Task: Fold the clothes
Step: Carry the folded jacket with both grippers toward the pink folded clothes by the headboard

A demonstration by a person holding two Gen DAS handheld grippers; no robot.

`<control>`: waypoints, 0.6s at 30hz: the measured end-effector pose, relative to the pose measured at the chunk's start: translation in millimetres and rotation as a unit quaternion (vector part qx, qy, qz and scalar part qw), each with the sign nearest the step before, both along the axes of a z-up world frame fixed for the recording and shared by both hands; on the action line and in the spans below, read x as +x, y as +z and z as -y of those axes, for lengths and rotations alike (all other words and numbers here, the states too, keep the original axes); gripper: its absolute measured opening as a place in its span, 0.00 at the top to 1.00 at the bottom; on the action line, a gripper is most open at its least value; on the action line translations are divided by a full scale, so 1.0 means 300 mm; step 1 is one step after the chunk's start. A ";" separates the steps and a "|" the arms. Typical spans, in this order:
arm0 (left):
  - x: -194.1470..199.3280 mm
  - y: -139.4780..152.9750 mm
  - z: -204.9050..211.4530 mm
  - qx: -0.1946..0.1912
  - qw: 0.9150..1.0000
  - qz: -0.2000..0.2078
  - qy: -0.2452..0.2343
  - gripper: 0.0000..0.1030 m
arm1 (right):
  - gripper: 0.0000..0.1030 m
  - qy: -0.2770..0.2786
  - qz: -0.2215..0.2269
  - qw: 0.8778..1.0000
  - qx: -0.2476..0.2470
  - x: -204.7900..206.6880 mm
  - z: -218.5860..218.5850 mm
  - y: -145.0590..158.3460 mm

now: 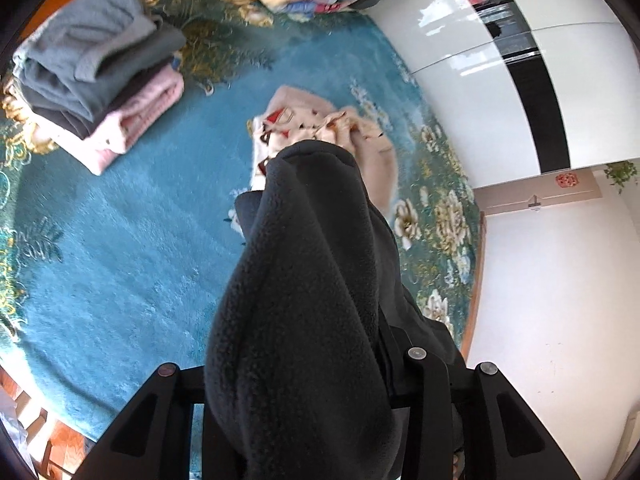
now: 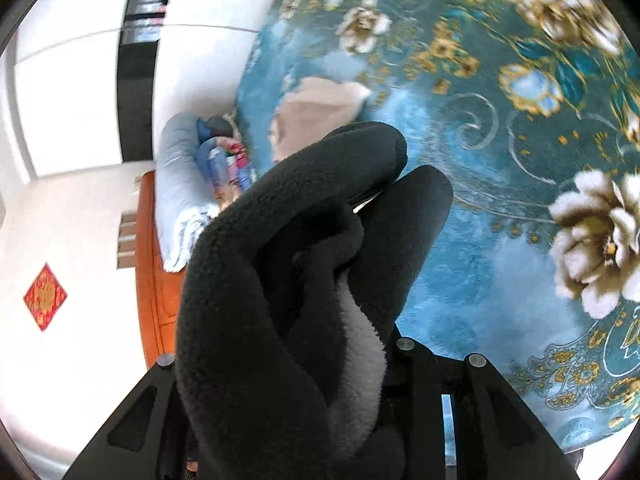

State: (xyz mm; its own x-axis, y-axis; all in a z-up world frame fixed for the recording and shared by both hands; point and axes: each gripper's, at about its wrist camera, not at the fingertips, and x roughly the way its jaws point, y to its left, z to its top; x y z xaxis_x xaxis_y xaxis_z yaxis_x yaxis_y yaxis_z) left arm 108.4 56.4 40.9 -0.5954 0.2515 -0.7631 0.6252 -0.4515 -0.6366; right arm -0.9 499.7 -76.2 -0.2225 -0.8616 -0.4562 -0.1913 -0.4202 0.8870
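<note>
I am holding the dark fleece garment (image 1: 304, 280) up over the teal floral carpet (image 1: 120, 240), its folds draping over both the left tool (image 1: 320, 392) and right tool (image 2: 320, 380), each clamping it, beyond a folded stack (image 1: 100, 80).

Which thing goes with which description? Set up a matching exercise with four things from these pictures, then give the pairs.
Things:
1. fleece
2. folded pile
3. beige garment
4. rug

Descriptions:
A. teal with gold flowers
B. lying loose in the rug's middle
C. stacked near the rug's edge, pink at the bottom
D. dark, draped over both grippers

Pairs: 1-D, 2-C, 3-B, 4-A
</note>
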 end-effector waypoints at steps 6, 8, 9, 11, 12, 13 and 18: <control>0.062 0.099 0.152 -0.011 0.999 -0.029 0.016 0.61 | 0.66 0.030 -0.034 0.999 -0.001 -0.012 0.145 0.121; 0.092 0.128 0.233 -0.018 0.999 -0.041 0.021 0.67 | 0.66 0.039 -0.044 0.998 0.000 -0.021 0.228 0.149; 0.108 0.139 0.283 -0.019 0.999 -0.045 0.023 0.69 | 0.66 0.043 -0.049 0.998 0.001 -0.023 0.268 0.163; 0.131 0.128 0.406 -0.014 0.999 -0.048 0.020 0.73 | 0.66 0.049 -0.058 0.997 0.005 -0.024 0.361 0.191; 0.141 0.120 0.469 -0.011 0.999 -0.048 0.018 0.74 | 0.66 0.051 -0.063 0.997 0.008 -0.023 0.417 0.207; 0.152 0.113 0.532 -0.008 0.999 -0.049 0.016 0.76 | 0.66 0.051 -0.066 0.996 0.010 -0.021 0.467 0.218; 0.201 0.052 0.801 0.015 0.999 -0.050 0.002 0.81 | 0.67 0.036 -0.078 0.996 0.018 0.061 0.739 0.294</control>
State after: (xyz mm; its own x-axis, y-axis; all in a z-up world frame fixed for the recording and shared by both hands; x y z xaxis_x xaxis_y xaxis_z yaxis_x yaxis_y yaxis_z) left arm 168.6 -184.0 56.6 -0.6689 0.2711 -0.6922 0.5595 -0.4295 -0.7089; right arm 17.3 277.9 11.9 -0.2318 -0.8612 -0.4523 -0.0208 -0.4605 0.8874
